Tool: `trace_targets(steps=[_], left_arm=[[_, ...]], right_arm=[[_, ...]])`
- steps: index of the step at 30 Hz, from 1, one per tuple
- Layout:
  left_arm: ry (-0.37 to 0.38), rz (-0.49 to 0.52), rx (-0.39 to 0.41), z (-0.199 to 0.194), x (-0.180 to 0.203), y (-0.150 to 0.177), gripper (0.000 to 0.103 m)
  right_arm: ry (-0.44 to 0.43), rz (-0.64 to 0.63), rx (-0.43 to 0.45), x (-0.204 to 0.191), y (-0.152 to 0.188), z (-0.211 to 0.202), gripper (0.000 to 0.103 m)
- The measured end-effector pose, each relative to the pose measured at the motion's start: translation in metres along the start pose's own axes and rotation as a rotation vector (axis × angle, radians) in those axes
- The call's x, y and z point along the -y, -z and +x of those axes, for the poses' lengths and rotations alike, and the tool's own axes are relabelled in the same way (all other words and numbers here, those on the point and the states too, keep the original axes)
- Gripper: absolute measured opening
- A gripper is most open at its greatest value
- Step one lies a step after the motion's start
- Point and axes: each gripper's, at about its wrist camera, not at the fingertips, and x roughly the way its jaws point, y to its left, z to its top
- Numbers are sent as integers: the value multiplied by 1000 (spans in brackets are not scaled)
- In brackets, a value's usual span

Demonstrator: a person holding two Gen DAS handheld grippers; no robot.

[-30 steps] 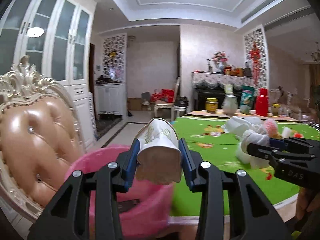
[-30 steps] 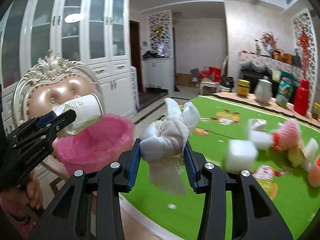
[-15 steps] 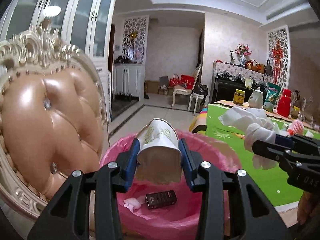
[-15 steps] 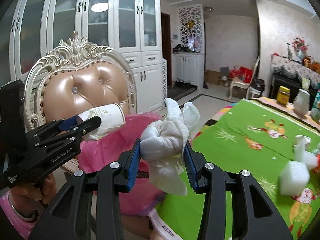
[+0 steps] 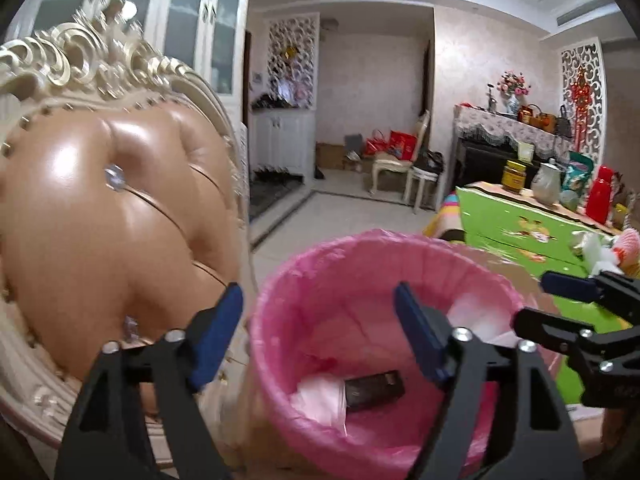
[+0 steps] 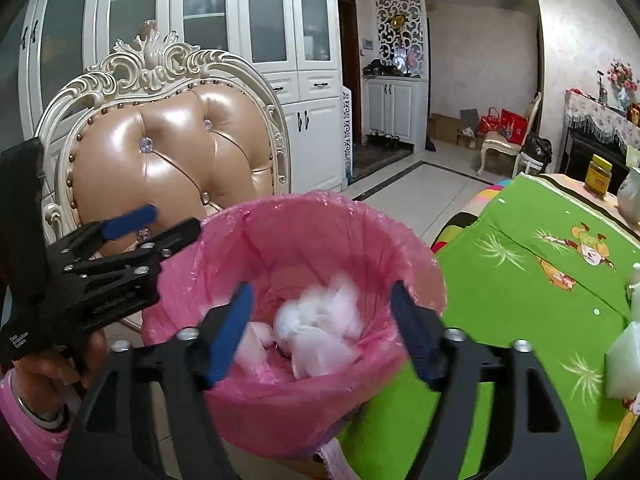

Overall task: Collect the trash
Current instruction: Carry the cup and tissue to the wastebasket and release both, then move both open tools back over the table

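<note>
A bin lined with a pink bag (image 5: pixel 360 256) (image 6: pixel 304 216) stands between the chair and the table. My left gripper (image 5: pixel 318 316) is open and empty over its left rim; it also shows in the right wrist view (image 6: pixel 168 220). My right gripper (image 6: pixel 322 312) is open and empty over the bin; it also shows in the left wrist view (image 5: pixel 560 300). Crumpled white tissue (image 6: pixel 320 328), blurred, lies or falls inside the bin. A dark flat object (image 5: pixel 374 390) and white scraps (image 5: pixel 320 396) lie at the bottom. The paper cup is not clearly visible.
A tan leather chair with a carved cream frame (image 5: pixel 100 216) (image 6: pixel 172 152) stands just left of the bin. The table with a green cloth (image 6: pixel 540 272) (image 5: pixel 520 232) is to the right, with white scraps (image 6: pixel 624 360), a jar, a jug and a red flask further back.
Both grippers have opened over the bin. The left one has let go of the paper cup and the right one of the white tissue wad, which now is in the bin.
</note>
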Motion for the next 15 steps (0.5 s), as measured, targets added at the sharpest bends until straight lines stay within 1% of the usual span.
trace_targets(steps=[3,5,6,8,11,15], left_arm=[[-32,7,24,-11,0,0,86],[-51,-3,38,-17,-1,-2,96],[-57,-6,46,-20,-1,-2,97],[-60,6,61,-27,5,-4,98],[-40,43,75,-36,23,-6,98],[30,104,90,-49,59,-7,98]], right_arm=[[11,0,18,3,1,-10,71],[15,4,28,4,2,-17,71],[20,3,32,5,3,-22,71],[45,-8,36,6,6,-32,71],[95,-13,31,14,16,-48,77],[165,9,32,39,30,-75,81]])
